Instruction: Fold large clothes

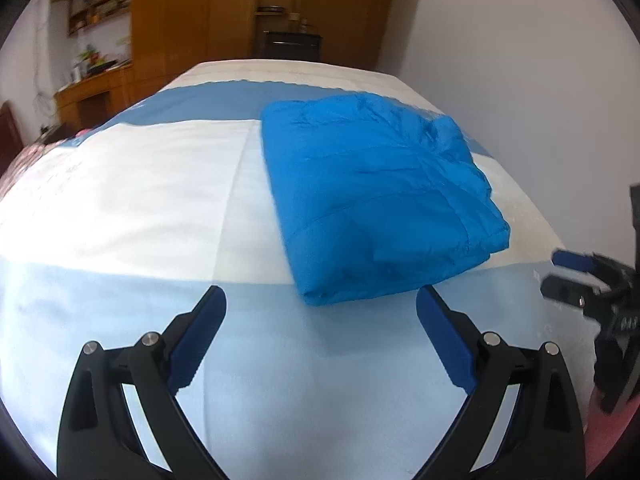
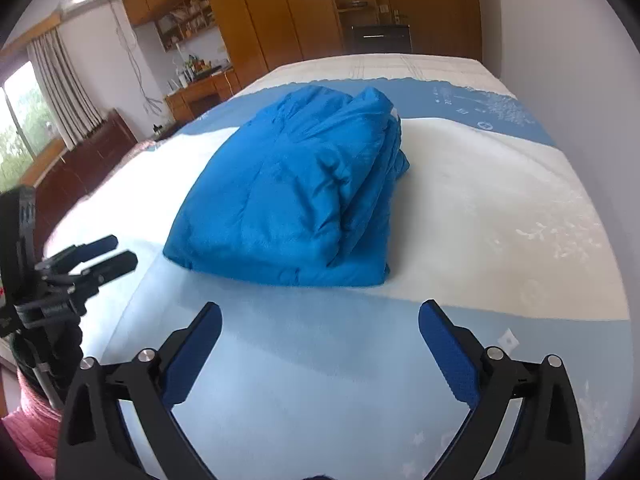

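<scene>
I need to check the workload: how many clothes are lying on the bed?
1. A single blue jacket, already folded into a bundle, lies on the bed cover ahead of both open tools. Nothing else shows, though the near edge of the bed is out of view.

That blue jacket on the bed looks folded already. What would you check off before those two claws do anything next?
1. Blue jacket folded into a compact bundle: ok.
2. Bundle resting fully on the bed, away from its edges: ok.
3. Left claw open and holding nothing: ok.
4. Right claw open and holding nothing: ok.
5. Both claws clear of the fabric: ok.
6. Folded layers neatly aligned: not ok; the right-hand side shows bunched, uneven layers.
</scene>
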Demonstrator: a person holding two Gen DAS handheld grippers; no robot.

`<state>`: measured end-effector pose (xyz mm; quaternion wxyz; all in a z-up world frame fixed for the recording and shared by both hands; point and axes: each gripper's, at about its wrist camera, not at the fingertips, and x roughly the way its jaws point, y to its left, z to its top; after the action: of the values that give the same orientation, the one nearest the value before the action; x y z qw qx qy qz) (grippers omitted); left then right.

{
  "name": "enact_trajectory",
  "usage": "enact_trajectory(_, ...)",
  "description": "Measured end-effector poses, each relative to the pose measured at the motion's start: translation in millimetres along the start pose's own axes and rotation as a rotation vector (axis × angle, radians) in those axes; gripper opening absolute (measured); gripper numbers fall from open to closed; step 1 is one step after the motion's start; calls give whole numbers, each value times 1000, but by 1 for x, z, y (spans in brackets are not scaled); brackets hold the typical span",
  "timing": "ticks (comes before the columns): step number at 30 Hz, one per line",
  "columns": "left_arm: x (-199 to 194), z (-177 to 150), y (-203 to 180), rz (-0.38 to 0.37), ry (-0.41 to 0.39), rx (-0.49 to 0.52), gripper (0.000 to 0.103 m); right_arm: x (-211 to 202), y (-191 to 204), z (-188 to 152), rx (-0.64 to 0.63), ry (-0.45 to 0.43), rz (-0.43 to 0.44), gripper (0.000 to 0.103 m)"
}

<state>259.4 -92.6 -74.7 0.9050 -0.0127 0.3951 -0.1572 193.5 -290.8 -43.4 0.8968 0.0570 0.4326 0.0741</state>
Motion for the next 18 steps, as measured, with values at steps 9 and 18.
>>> enact_trajectory(9, -32, -15, 13, 71, 14, -42, 96, -21, 20, -13, -42, -31, 15, 99)
enact_trajectory(18, -61, -29, 5, 111, -27, -12, 96, -38, 20, -19, -5, -37, 24, 99)
